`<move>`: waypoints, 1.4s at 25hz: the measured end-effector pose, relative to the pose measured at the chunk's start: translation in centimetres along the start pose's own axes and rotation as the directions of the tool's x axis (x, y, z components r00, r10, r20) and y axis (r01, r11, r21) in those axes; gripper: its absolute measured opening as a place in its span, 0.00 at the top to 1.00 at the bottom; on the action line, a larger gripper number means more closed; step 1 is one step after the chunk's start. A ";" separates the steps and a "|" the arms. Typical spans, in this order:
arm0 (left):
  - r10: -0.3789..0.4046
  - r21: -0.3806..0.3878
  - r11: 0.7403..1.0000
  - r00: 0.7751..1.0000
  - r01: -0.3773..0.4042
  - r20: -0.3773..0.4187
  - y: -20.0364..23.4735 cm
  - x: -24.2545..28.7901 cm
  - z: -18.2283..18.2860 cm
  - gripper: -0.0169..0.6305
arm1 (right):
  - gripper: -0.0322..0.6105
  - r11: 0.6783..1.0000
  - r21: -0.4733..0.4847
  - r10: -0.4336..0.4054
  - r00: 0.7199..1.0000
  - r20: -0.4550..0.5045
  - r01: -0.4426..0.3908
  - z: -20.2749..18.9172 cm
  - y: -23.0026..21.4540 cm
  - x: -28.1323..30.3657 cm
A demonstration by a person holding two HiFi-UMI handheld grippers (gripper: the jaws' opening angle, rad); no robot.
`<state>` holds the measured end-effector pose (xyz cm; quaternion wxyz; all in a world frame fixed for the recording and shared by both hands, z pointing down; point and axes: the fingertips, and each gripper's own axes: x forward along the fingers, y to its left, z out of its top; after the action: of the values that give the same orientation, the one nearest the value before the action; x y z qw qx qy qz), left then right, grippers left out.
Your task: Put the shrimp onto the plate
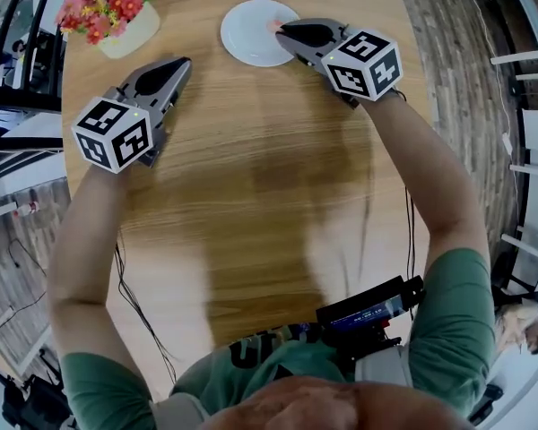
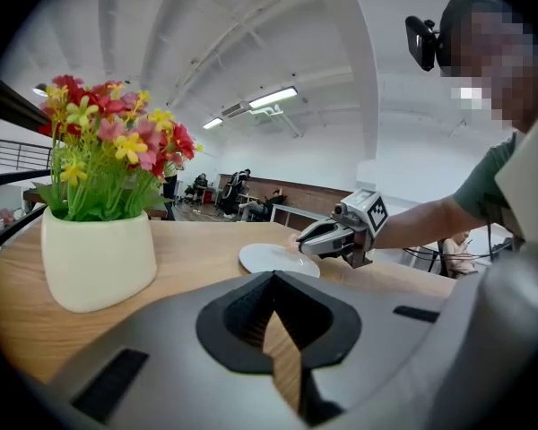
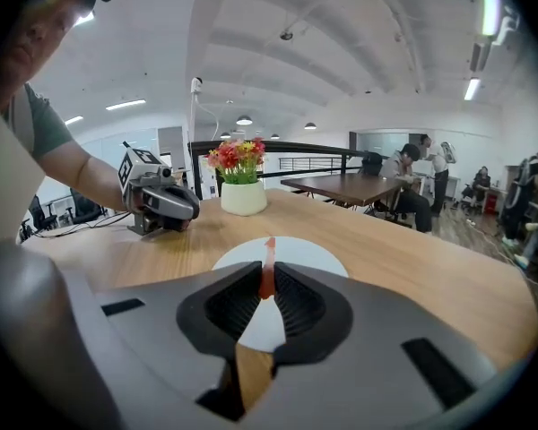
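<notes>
Tabletop (image 1: 251, 177) lay bare across its middle and near side, flowerpot (image 1: 125, 32) stood at the far left, plate (image 1: 249, 32) sat near it with a free gap between, right hand-held gripper (image 1: 280, 29) overhung the plate's right edge, plate's left side was open

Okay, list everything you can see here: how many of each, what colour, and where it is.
table: one, light wood, under everything.
plate: one, white, on the far side of the table.
shrimp: one, orange-red, pinched in the right gripper, over the plate.
flower pot: one, white, with red, pink and yellow flowers, at the table's far left.
seated people: several, at dark tables in the background.
left gripper: one, grey, fingers together and empty, over the table near the flower pot.
right gripper: one, grey, fingers closed on the shrimp, at the plate's near edge.
</notes>
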<state>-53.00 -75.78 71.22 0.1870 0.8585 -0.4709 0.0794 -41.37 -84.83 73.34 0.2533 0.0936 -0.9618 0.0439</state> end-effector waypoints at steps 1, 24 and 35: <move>-0.002 0.007 1.000 1.000 0.002 0.001 -0.1 0.1 -0.1 0.99 | 0.88 1.000 -0.012 -0.001 1.000 -0.005 0.001 0.2 0.0 0.4; -0.014 0.050 0.999 1.000 0.013 0.017 -0.5 1.2 0.0 0.99 | 0.48 0.996 -0.079 -0.036 0.999 0.026 0.038 1.1 -0.6 1.9; -0.018 0.041 0.999 1.000 0.017 0.021 -0.4 1.2 -0.1 0.99 | 0.48 0.998 -0.044 -0.049 0.998 0.028 0.050 0.7 -0.8 1.6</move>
<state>-52.05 -76.47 71.58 0.1650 0.8670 -0.4636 0.0781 -42.91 -85.91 73.53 0.2434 0.1124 -0.9633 0.0148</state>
